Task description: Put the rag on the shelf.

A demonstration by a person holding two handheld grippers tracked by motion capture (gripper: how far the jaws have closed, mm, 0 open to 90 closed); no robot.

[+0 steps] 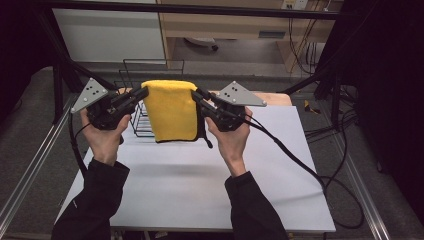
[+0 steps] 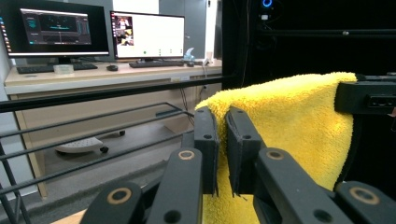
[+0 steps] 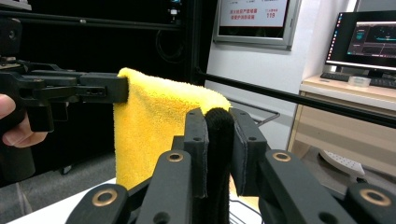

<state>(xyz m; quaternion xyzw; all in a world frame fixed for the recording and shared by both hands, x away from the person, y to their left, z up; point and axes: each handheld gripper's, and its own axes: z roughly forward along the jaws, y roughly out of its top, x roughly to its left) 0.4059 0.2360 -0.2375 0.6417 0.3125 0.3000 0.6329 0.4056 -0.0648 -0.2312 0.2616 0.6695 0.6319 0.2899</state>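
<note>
A yellow towel [image 1: 170, 112] hangs in the air, stretched between the two grippers above the far part of the white table [image 1: 200, 185]. My left gripper [image 1: 144, 92] is shut on its top left corner; in the left gripper view the jaws [image 2: 222, 121] pinch the yellow towel [image 2: 289, 121]. My right gripper [image 1: 195, 93] is shut on the top right corner. There a black strip [image 3: 219, 140] of the cloth fills the gap of the right gripper [image 3: 219, 123], and the yellow towel [image 3: 149, 126] runs across to the left gripper [image 3: 116, 88]. The black strip [image 1: 205, 136] dangles down the towel's right side.
A black wire rack [image 1: 135, 122] stands on the table behind and below the towel's left half. A black cable [image 1: 295, 155] trails from the right gripper over the table's right side. Black frame bars [image 1: 200, 9] cross behind, with a desk with monitors [image 2: 93, 74] beyond.
</note>
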